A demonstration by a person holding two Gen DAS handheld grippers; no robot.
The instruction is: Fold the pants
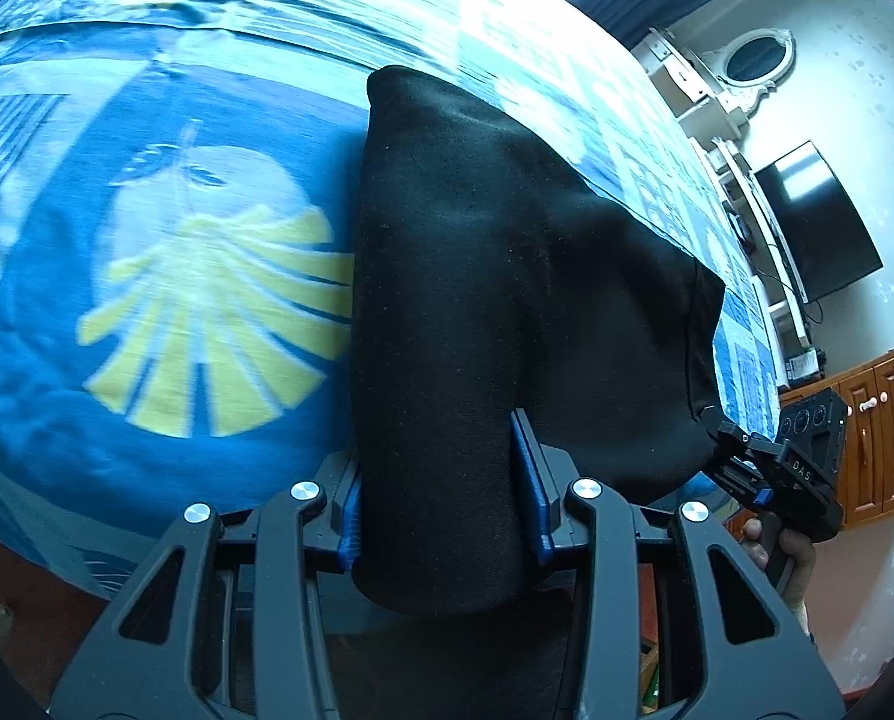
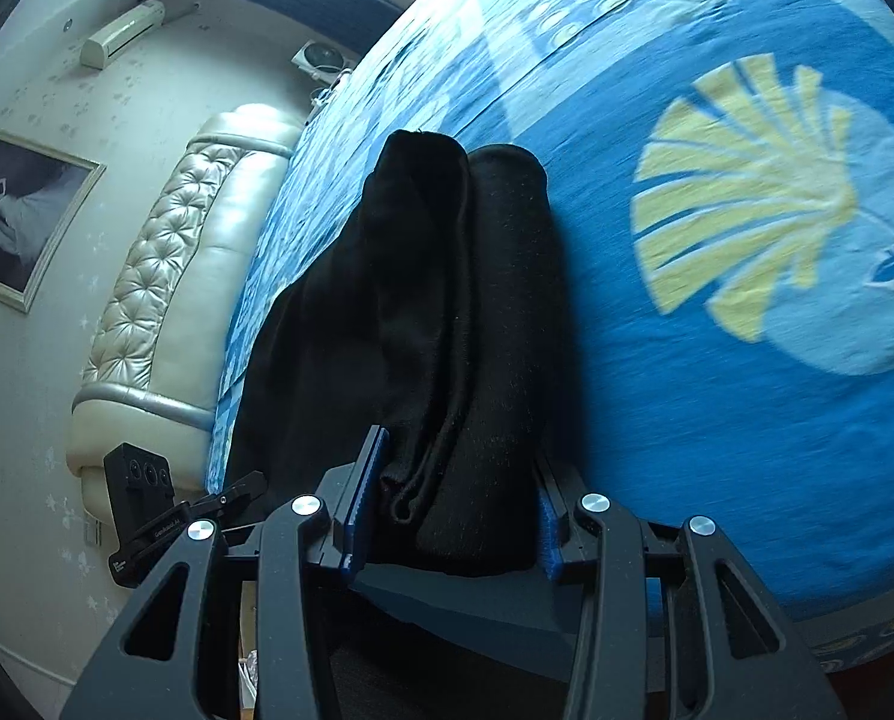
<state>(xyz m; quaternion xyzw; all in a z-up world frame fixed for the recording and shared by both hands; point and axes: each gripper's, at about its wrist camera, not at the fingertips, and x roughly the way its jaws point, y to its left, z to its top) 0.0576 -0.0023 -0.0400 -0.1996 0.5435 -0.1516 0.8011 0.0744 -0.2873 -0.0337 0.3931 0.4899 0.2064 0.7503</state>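
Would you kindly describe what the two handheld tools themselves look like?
Both are matte black with skeletal linkage arms, cut-out slots and round silver pivot bolts. The left tool and right tool have blue fingers. The right one's body carries white "DAS" lettering and a bare hand grips it.

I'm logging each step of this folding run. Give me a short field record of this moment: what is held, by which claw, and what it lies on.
item: black pants, bunched lengthwise
left claw: shut on the pants
right claw: shut on the pants
surface: bed with a blue bedspread bearing a yellow fan print
pants position: far end against the bedspread, near end held in both claws
background: padded headboard, dark screen on the wall
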